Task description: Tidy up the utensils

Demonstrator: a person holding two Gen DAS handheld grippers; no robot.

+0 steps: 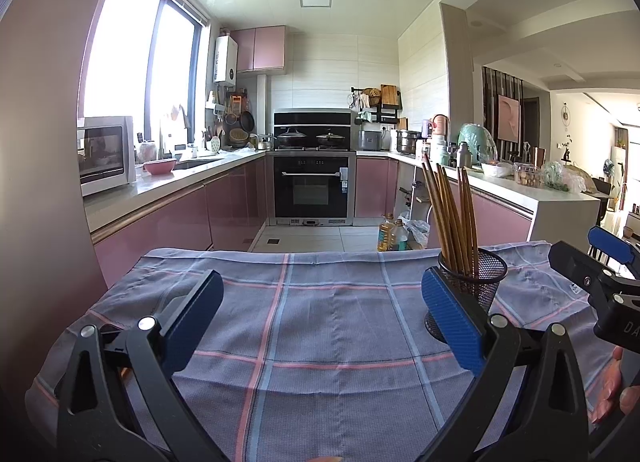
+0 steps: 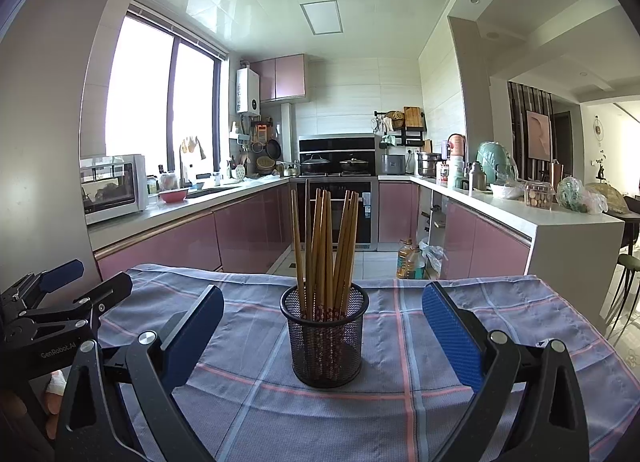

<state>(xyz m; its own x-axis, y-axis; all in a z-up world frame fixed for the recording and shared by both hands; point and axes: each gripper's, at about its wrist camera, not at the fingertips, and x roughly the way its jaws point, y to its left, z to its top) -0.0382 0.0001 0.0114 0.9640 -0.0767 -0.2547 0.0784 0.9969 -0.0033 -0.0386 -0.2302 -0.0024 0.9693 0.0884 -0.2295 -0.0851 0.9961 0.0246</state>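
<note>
The left claw [image 1: 322, 314] is spread wide, its two blue pads far apart, and holds nothing; only checked cloth shows between them. The right claw [image 2: 323, 326] is just as wide open and also empty, its pads standing either side of the mesh cup [image 2: 325, 336] without touching it.

In the right wrist view the cup stands upright at the centre, between the pads and a little beyond them, on the checked cloth [image 2: 400, 394] that covers the surface. A bundle of wooden chopsticks [image 2: 326, 250] stands in it, tips up, fanning slightly toward 11 and 1 o'clock.

In the left wrist view the same cup sits toward 3 o'clock, partly hidden behind the claw's right pad, with the chopsticks rising above it toward 12. The right claw appears at the frame's edge at 3 o'clock, near the cup, with fingers of a hand [image 1: 610, 390] below it.

Beyond the surface, at 12 o'clock, is a kitchen with pink cabinets, an oven [image 2: 336, 206] and a bright window [image 1: 136, 58] at 10 o'clock.
</note>
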